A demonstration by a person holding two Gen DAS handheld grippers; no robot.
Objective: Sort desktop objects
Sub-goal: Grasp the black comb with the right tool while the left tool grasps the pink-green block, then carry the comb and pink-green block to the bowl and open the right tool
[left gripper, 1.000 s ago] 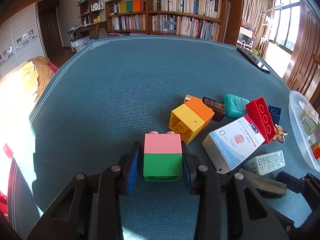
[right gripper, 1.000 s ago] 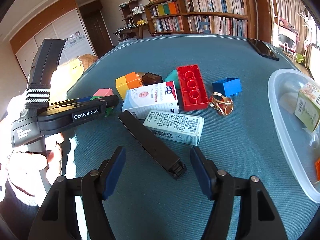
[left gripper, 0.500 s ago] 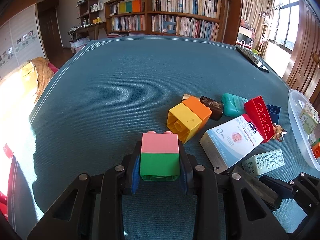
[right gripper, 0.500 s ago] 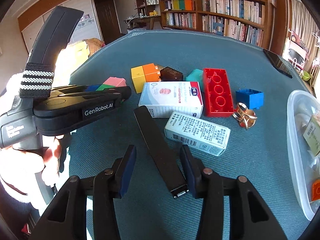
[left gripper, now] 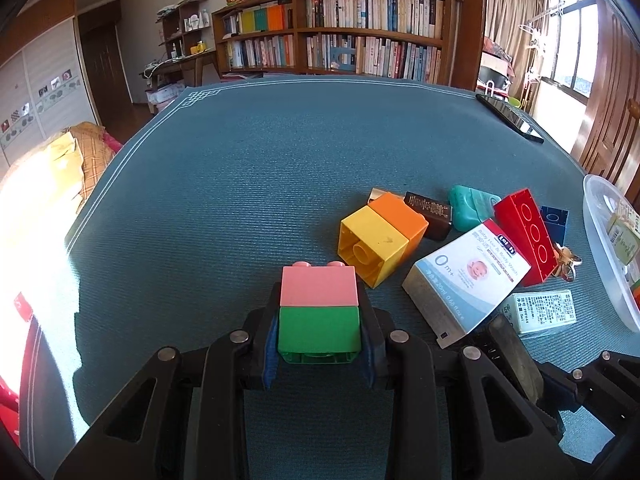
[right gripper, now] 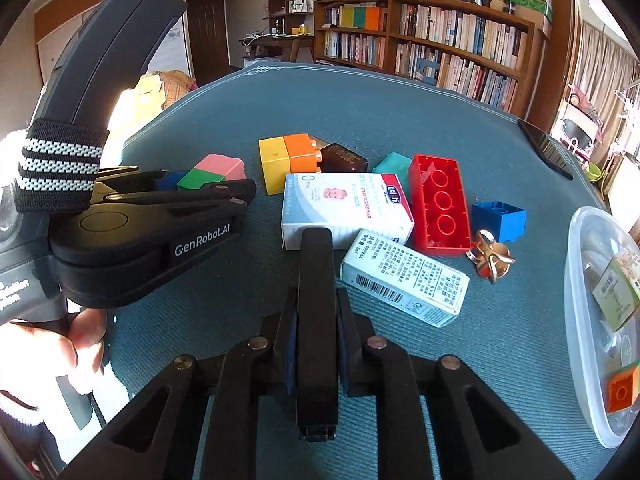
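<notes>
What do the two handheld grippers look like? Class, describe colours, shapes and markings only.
Both are black plastic. The left gripper and right gripper have angular arms with triangular cut-outs, silver rivets and blue pads inside the jaws. From the right wrist view, the left gripper's body reads "GenRobot.AI" in white and carries a black strap with white stripes. A bare hand shows below it. No cables are visible.

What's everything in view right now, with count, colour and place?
pink and green block: 1, between left gripper's fingers
yellow and orange block: 1, on table
black bar: 1, between right gripper's fingers
white boxes: 2, mid-table
red brick: 1, upside down
blue brick: 1, beside red brick
clear tub: 1, right edge
phone: 1, black, far right
left gripper: shut
right gripper: shut
</notes>
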